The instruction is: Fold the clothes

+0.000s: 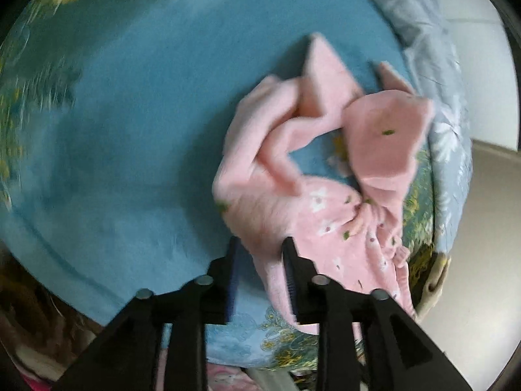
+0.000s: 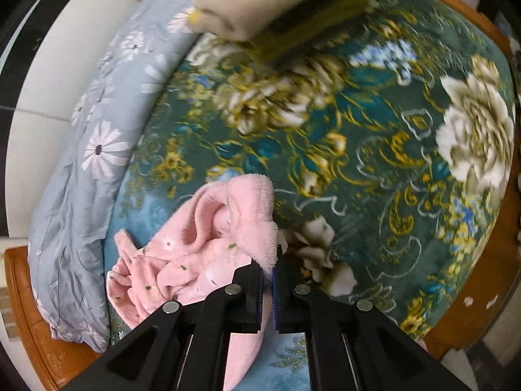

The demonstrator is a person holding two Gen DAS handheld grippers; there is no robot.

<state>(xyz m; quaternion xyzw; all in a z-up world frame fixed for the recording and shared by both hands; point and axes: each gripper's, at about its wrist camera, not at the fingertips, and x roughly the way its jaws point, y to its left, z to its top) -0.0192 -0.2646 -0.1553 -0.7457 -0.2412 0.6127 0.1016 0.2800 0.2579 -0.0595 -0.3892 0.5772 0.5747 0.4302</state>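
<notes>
A crumpled pink fleece garment (image 1: 325,215) with small flower prints lies on the blue part of a floral blanket (image 1: 146,130). In the left wrist view my left gripper (image 1: 260,254) stands open at the garment's near edge. Pink cloth lies in the gap between its fingers, and they are not closed on it. In the right wrist view the same pink garment (image 2: 195,244) is bunched left of my right gripper (image 2: 268,260). That gripper's jaws are nearly together and pinch a fuzzy pink fold.
The blanket (image 2: 358,163) turns dark green with large cream flowers. A grey-blue daisy-print quilt (image 2: 91,150) is bunched along the bed's side, also visible (image 1: 433,65). A blurred cream and yellow folded item (image 2: 260,0) lies farther off. A wooden bed frame (image 2: 29,293) borders the bed.
</notes>
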